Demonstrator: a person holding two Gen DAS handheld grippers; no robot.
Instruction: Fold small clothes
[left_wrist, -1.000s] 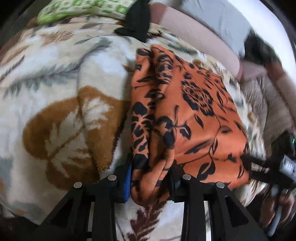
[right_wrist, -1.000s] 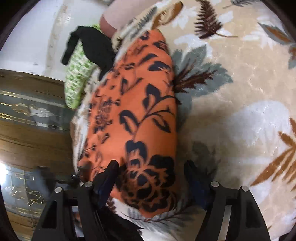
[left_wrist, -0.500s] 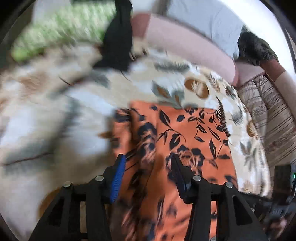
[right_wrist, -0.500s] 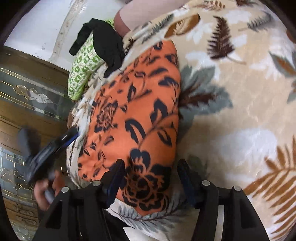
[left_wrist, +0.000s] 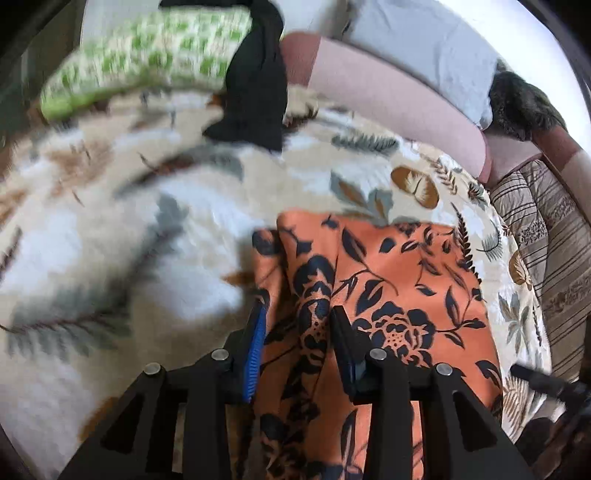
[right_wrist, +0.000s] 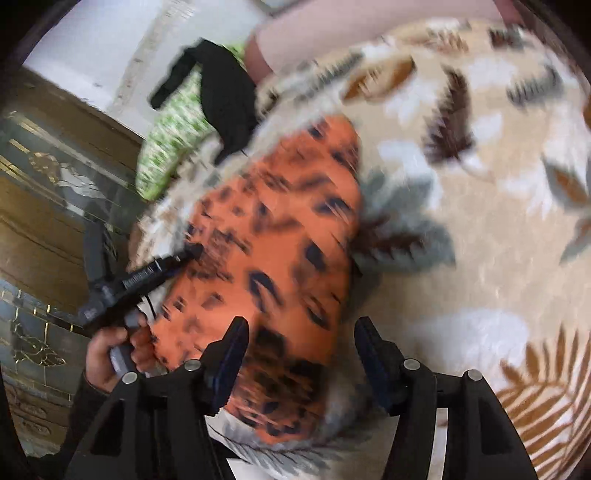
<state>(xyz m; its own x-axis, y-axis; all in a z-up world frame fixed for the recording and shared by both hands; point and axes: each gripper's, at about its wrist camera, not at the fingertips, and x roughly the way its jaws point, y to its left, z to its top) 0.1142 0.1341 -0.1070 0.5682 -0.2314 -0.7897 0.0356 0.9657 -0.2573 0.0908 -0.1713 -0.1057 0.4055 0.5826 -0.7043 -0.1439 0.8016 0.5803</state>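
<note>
An orange cloth with a black flower print (left_wrist: 388, 295) lies folded on the leaf-patterned blanket (left_wrist: 110, 229). My left gripper (left_wrist: 297, 325) is open, its jaws hanging over the cloth's left edge. The cloth also shows in the right wrist view (right_wrist: 280, 258), blurred. My right gripper (right_wrist: 301, 350) is open over the cloth's near end and holds nothing. The left gripper (right_wrist: 184, 254) shows there at the cloth's left side.
A black garment (left_wrist: 255, 81) and a green patterned pillow (left_wrist: 147, 62) lie at the far end of the bed. A pink bolster (left_wrist: 388, 92) and striped bedding (left_wrist: 554, 240) are to the right. A wooden glass-fronted cabinet (right_wrist: 44, 206) stands beside the bed.
Both grippers have let go of the cloth and drawn back. The cloth's far half has been folded over, so it now lies shorter. Both views are blurred by motion.
</note>
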